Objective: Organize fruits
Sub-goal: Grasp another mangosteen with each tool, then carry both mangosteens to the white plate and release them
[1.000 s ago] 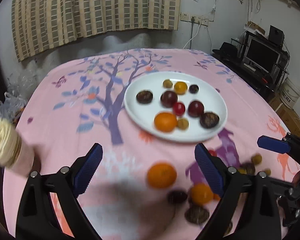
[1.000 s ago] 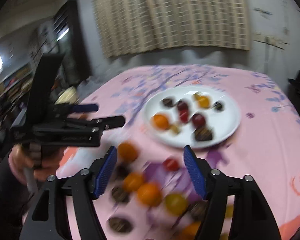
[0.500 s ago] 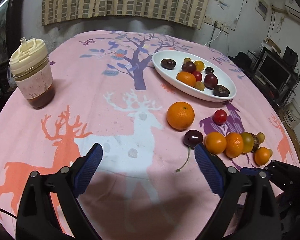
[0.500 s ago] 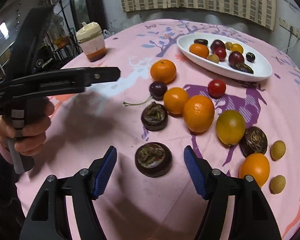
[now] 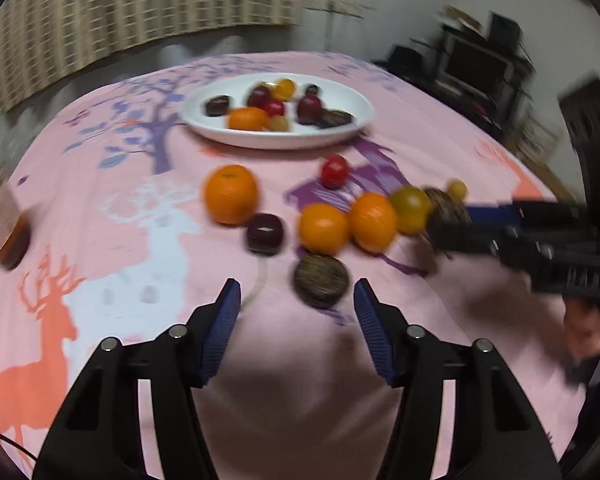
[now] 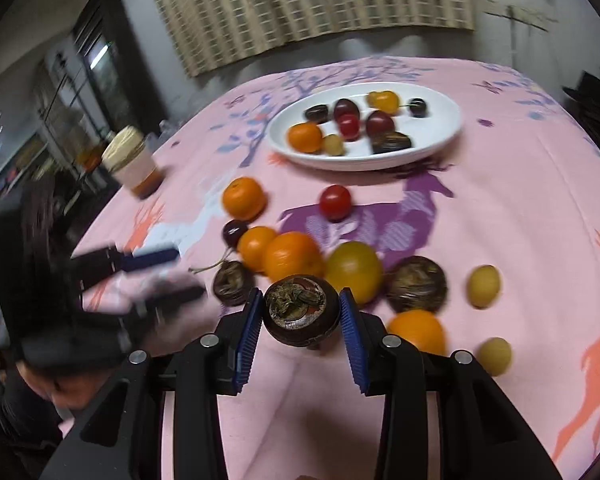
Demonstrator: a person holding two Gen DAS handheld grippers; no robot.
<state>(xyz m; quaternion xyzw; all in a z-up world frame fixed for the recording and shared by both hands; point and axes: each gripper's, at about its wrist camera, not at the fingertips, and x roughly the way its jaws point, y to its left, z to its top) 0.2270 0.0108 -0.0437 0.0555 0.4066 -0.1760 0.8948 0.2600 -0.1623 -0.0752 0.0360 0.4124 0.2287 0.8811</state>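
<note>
My right gripper (image 6: pixel 300 312) is shut on a dark brown mangosteen (image 6: pixel 300 309), held just above the pink tablecloth; it also shows in the left wrist view (image 5: pixel 446 214). My left gripper (image 5: pixel 296 300) is open and empty, just short of another mangosteen (image 5: pixel 321 285) on the cloth. Loose oranges (image 6: pixel 294 256), a yellow-green fruit (image 6: pixel 354 270), a red tomato (image 6: pixel 335 201), a dark cherry (image 6: pixel 235 232) and a third mangosteen (image 6: pixel 416 285) lie in a cluster. The white plate (image 6: pixel 440 136) at the back holds several fruits.
A lidded jar (image 6: pixel 134 164) stands at the table's left edge. Small yellow fruits (image 6: pixel 483 285) and an orange (image 6: pixel 418 332) lie to the right of my right gripper. The left gripper (image 6: pixel 140 276) shows at the left. A TV stand (image 5: pixel 480 68) is beyond the table.
My right gripper has closed on the near mangosteen and lifted it. My left gripper has narrowed and moved right toward the fruit cluster.
</note>
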